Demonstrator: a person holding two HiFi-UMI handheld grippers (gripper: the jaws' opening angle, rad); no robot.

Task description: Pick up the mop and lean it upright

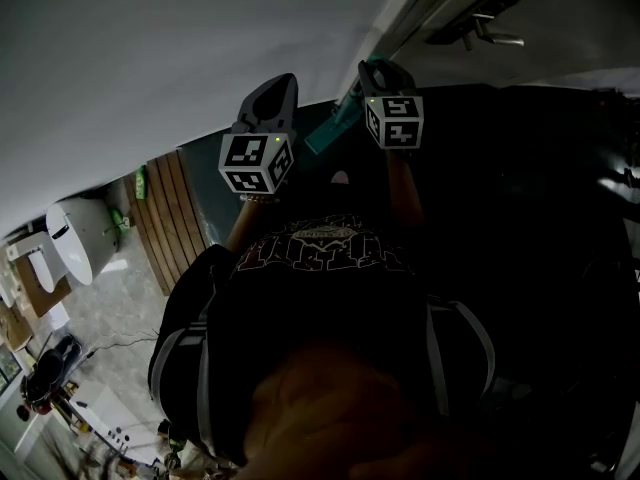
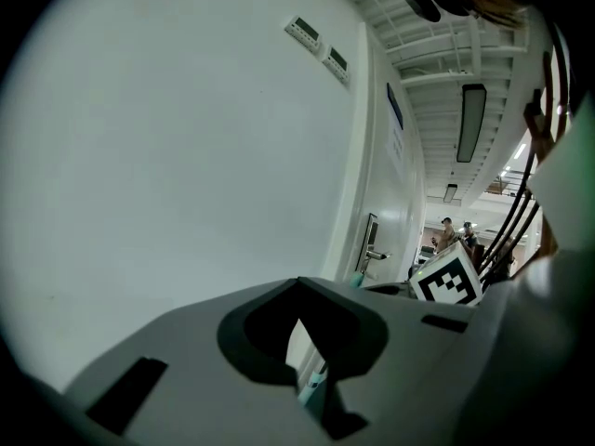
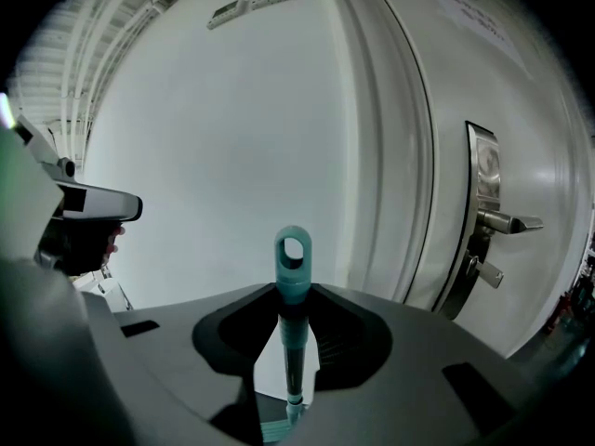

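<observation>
The mop's teal handle (image 3: 292,266), with a hanging loop at its end, stands upright between the jaws of my right gripper (image 3: 293,319), which is shut on the pole just below the teal grip. In the head view a short teal stretch of the handle (image 1: 328,133) slants below the right gripper (image 1: 375,70), close to the white wall. My left gripper (image 1: 278,86) is raised beside it, apart from the pole. Its jaws (image 2: 299,328) meet with nothing between them, and a sliver of teal shows behind them. The mop head is hidden.
A white wall (image 1: 150,58) fills the space ahead. A door with a metal lever handle (image 3: 507,221) is just to the right, its handle (image 1: 482,23) also showing in the head view. A wooden slatted panel (image 1: 165,218) and a white rounded appliance (image 1: 80,238) sit at the left.
</observation>
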